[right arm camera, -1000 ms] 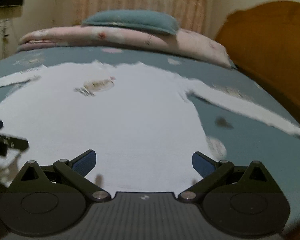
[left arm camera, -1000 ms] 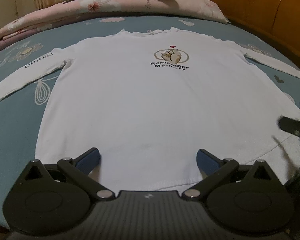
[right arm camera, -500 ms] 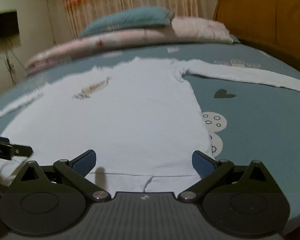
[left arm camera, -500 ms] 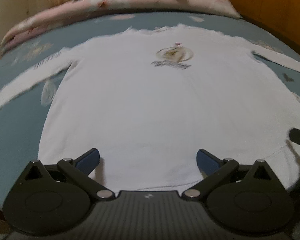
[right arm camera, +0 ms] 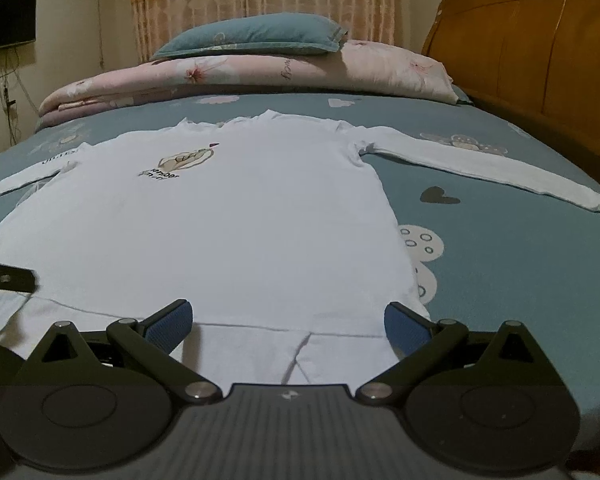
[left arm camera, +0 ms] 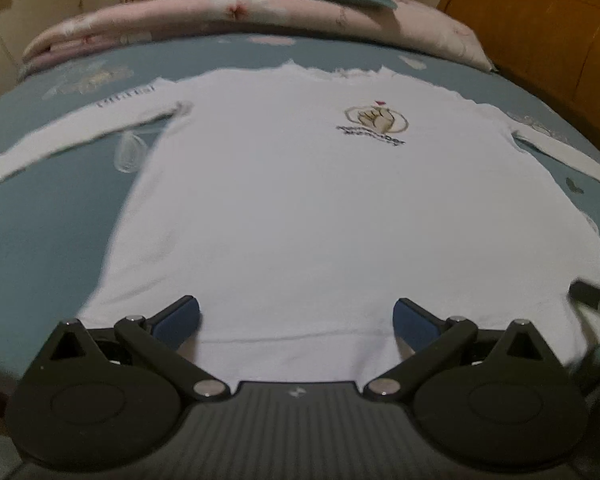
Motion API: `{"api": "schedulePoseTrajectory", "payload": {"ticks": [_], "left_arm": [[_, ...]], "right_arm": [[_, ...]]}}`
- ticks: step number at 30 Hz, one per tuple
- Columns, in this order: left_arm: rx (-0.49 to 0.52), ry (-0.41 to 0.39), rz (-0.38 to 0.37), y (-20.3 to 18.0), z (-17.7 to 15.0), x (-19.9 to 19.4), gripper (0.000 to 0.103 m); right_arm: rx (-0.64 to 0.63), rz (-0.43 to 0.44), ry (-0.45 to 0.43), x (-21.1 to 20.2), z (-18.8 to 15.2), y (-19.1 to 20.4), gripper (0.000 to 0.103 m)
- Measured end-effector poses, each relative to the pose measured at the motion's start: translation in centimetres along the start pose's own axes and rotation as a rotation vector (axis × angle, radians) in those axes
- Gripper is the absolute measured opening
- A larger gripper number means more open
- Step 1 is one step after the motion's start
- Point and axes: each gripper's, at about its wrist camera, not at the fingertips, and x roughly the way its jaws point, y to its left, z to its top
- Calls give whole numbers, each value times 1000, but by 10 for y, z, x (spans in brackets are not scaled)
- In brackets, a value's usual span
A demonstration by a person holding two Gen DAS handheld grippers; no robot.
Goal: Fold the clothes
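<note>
On the bed (left arm camera: pixel 40 216), the left wrist view showed a white long-sleeved shirt (left arm camera: pixel 320 208) lying flat, the left gripper (left arm camera: pixel 296 316) hovering spread over its hem. The right wrist view had the right gripper (right arm camera: pixel 288 320) gaping likewise at the hem's corner.

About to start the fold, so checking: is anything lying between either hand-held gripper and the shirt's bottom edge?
Nothing visible. Both the left hand-held gripper and right hand-held gripper are open right at the hem of the flat white shirt.

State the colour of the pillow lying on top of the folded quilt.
Teal blue pillow; clearest in the right wrist view.
</note>
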Motion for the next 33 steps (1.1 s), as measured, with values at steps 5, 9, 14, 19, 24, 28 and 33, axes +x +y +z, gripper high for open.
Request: {"api": "schedulePoseTrajectory", "payload": {"ticks": [5, 9, 14, 19, 24, 28, 33], "left_arm": [[-34, 16, -30, 24, -7, -18, 102], [-31, 1, -95, 34, 6, -26, 102], [-98, 59, -255, 52, 45, 1, 102], [-211, 186, -303, 74, 47, 18, 102], [-164, 206, -308, 75, 19, -8, 102], [-168, 217, -275, 79, 25, -21, 102], [-199, 150, -290, 85, 57, -16, 102]], "right_arm": [[39, -33, -10, 2, 0, 3, 103], [39, -38, -15, 3, -1, 7, 103], [67, -27, -21, 2, -1, 4, 103], [127, -7, -29, 0, 1, -2, 103], [135, 5, -34, 1, 1, -3, 103], [124, 13, -36, 1, 1, -4, 103], [150, 35, -39, -3, 0, -9, 103]]}}
